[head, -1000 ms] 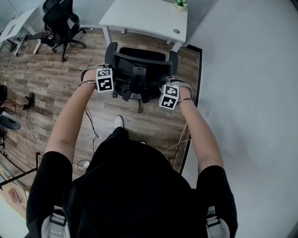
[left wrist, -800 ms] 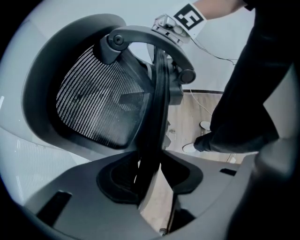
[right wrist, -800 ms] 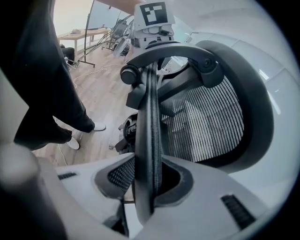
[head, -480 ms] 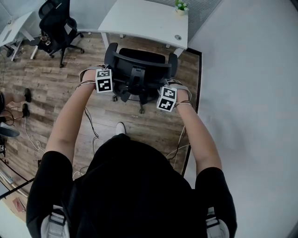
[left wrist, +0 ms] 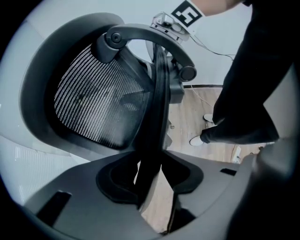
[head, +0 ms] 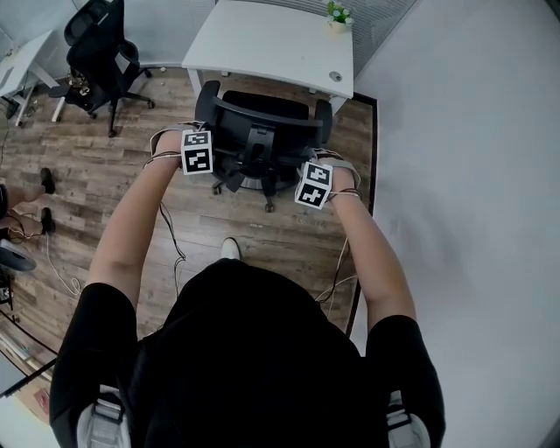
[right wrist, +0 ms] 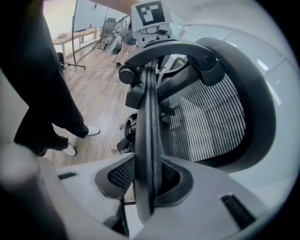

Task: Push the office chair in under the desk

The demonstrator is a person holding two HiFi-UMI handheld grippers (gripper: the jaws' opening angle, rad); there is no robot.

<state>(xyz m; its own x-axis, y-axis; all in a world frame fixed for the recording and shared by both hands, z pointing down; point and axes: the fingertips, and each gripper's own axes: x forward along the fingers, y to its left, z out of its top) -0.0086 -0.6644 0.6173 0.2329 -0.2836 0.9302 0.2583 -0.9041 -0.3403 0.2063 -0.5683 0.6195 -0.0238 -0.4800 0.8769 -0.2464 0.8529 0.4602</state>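
Observation:
The black mesh office chair stands with its seat front at the edge of the white desk, its back toward me. My left gripper is shut on the left edge of the backrest, whose frame runs up between the jaws of the left gripper. On the right edge of the backrest my right gripper is shut too. There the mesh rim fills the gap of the right gripper. The chair's base and castors show below the seat.
A white wall runs close along the right of the chair and desk. A second black chair and another desk stand at the far left. A small plant sits on the desk. Cables lie on the wooden floor.
The chair has rolled forward toward the desk with both grippers holding its backrest, and the person has stepped after it.

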